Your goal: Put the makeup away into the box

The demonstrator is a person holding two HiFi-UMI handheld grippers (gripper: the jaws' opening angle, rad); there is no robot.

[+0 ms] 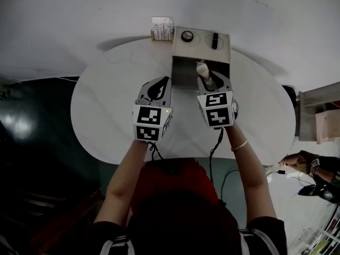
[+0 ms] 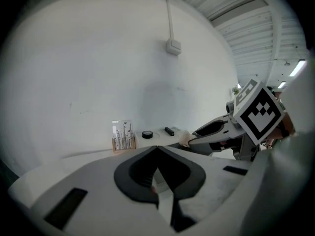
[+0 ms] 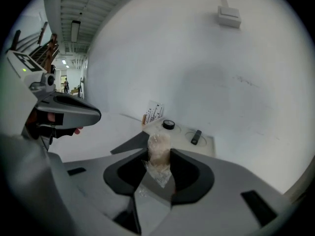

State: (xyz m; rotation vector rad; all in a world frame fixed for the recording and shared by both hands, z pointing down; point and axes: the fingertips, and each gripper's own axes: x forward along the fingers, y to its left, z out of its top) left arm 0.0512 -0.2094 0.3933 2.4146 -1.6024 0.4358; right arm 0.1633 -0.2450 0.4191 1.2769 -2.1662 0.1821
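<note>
The right claw (image 3: 160, 154) pinches a pale, soft puff (image 3: 158, 142) in crinkly clear wrap, held at the open mouth of the beige rectangular box (image 1: 223, 52) on the round white desk (image 1: 106, 100). The left claw (image 2: 157, 148) is closed, tips touching, empty

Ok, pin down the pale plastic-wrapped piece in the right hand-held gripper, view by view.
Head view: the pale plastic-wrapped piece is upper centre, at the tip of the right hand-held gripper.
Left gripper view: right of centre, small.
Right gripper view: centre, clamped between the jaws.
Shared landmark: the round black container on the box.
</note>
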